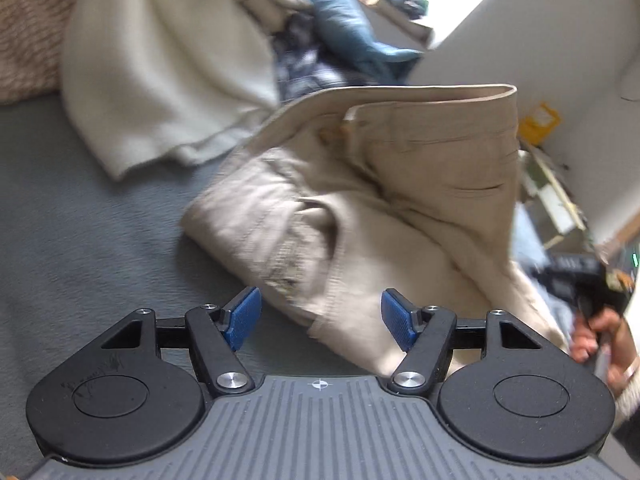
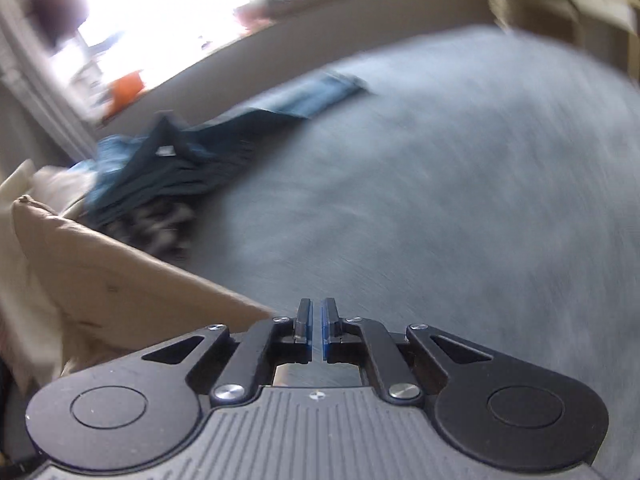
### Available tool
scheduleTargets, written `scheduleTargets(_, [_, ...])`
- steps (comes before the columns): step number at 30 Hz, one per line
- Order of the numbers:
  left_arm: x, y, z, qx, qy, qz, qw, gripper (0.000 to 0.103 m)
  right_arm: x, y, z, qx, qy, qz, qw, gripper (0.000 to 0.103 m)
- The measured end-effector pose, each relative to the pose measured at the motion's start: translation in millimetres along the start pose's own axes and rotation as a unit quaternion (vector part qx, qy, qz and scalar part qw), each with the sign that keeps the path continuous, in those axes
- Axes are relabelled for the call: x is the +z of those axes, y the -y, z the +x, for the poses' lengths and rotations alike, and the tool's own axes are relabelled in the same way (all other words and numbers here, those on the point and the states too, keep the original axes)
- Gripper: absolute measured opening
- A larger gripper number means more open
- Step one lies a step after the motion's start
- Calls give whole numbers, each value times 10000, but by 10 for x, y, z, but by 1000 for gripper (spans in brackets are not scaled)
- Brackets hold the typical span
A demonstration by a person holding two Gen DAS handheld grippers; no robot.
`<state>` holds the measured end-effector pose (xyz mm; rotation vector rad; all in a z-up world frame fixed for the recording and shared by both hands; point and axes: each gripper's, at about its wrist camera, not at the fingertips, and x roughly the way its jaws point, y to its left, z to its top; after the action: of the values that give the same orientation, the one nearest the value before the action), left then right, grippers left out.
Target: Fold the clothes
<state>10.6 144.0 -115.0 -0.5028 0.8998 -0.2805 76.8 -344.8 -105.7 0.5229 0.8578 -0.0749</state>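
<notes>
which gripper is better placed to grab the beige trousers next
Left. The left gripper is open with the beige trousers lying right between and ahead of its pads. The right gripper is nearly shut, pointing at bare grey surface.

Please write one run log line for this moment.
left gripper: open, near beige trousers | right gripper: shut, empty | fold: not done
</notes>
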Motion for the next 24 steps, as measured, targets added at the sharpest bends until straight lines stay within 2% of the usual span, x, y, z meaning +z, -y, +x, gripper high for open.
scheduleTargets(3, [36,-85,76,223,-29,-234,9995,67,-124,375,51,46,-233,834,9962,4])
scheduleTargets(5, [62,-129,140,365,-45,-366,9987,67,-170,410,-4,163,-180,883,9958,5])
scheduleTargets(10, [125,-139,270,538,79,-528,9971,66,-95,84,-183,520,22,149,9985,7])
scheduleTargets(12, [151,-120,310,608,173,-534,9966,63,-69,-100,-249,654,86,-233,9975,14])
scheduleTargets(14, [176,-102,350,678,266,-541,9959,52,-70,-242,-290,784,96,-503,9956,34])
scheduleTargets(16, [165,-79,330,662,379,-502,9958,43,-101,-323,-282,835,37,-697,9941,44])
scheduleTargets(20, [139,-77,203,276,696,-460,9961,24,-187,-385,-250,791,-91,-1038,9914,45])
scheduleTargets(24, [112,97,74,50,944,78,9955,18,-224,-353,-201,758,-168,-1023,9917,46])
